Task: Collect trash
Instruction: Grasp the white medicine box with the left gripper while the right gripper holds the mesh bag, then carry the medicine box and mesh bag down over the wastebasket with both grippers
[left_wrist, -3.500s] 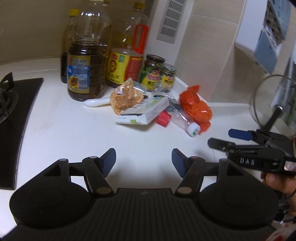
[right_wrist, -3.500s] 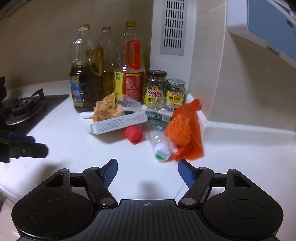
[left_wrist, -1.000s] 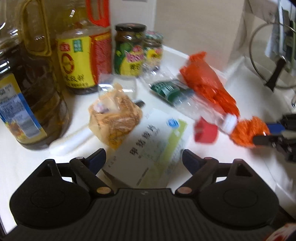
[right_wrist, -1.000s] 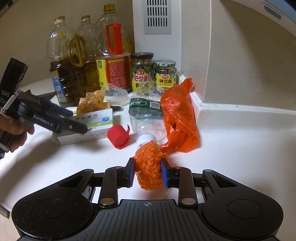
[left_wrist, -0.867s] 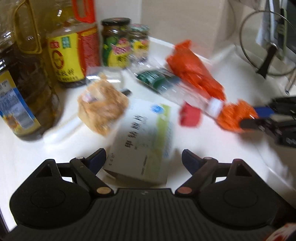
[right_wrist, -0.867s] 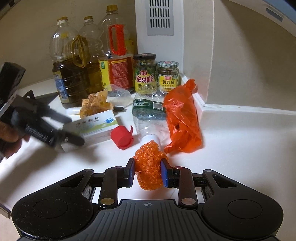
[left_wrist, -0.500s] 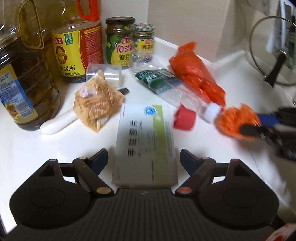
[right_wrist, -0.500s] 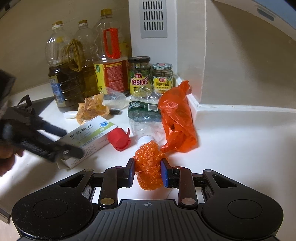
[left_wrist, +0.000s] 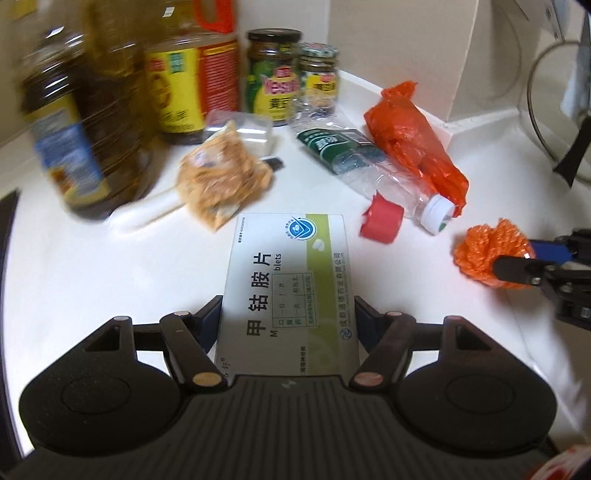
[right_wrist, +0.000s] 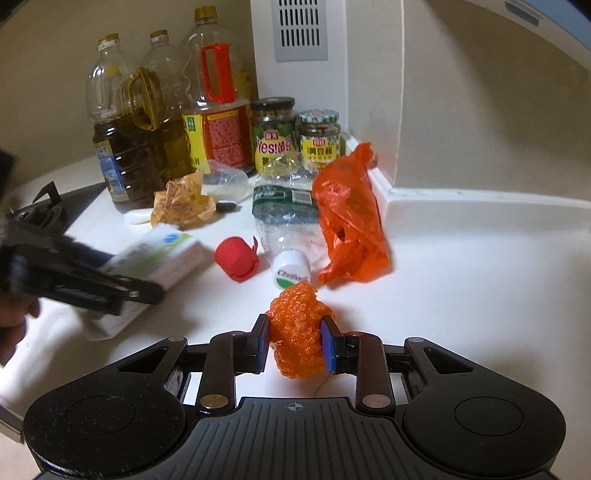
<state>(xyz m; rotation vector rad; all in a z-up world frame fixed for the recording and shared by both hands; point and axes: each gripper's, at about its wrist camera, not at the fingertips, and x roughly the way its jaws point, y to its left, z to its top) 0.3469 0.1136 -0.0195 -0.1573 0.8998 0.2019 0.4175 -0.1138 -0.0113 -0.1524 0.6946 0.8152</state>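
The left gripper (left_wrist: 288, 317) has just been closing onto the pill box (left_wrist: 291, 280), now between its pads with both touching its sides, so a second piece is nearly secured, while the right gripper (right_wrist: 295, 341) clamps the orange mesh (right_wrist: 297, 332).

White counter (right_wrist: 461, 266) with bottles, jars, seemingly trash

Left gripper (left_wrist: 288, 317) jaws have just been closing, medicine box (left_wrist: 290, 280) between them, pads at its long edges. Red cap (left_wrist: 382, 223), clear bottle (left_wrist: 373, 177), orange bag (left_wrist: 413, 144) beyond. Right gripper (left_wrist: 517, 260) pinches orange mesh ball (left_wrist: 487, 254).
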